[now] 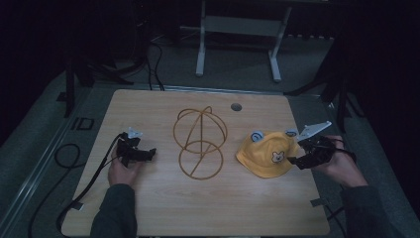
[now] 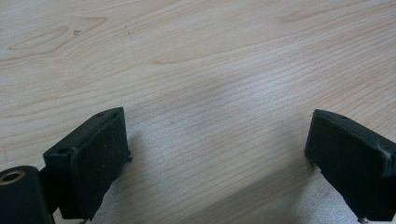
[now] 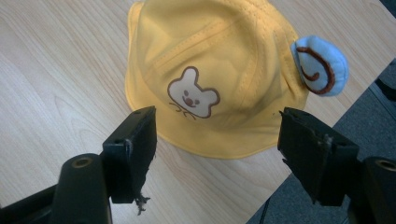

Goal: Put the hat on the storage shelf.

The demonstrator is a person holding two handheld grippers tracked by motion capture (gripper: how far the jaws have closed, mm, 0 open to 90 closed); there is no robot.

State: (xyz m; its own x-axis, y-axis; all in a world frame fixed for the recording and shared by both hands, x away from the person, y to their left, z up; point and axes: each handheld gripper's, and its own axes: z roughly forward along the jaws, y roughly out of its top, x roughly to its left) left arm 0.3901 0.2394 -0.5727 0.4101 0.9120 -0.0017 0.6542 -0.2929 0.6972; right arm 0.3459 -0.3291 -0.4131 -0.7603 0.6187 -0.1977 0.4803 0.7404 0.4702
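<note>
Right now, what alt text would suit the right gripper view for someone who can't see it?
A yellow hat with a bear face and a blue ear lies on a wooden table. The right gripper stands open at its brim, not touching it.

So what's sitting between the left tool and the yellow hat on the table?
In the high view, the wire hat stand lies on the table between the left tool and the yellow hat, touching neither.

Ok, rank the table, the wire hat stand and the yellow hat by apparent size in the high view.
1. Table, clearly largest.
2. Wire hat stand.
3. Yellow hat, close to the stand in spread, so those two are nearly alike.
</note>
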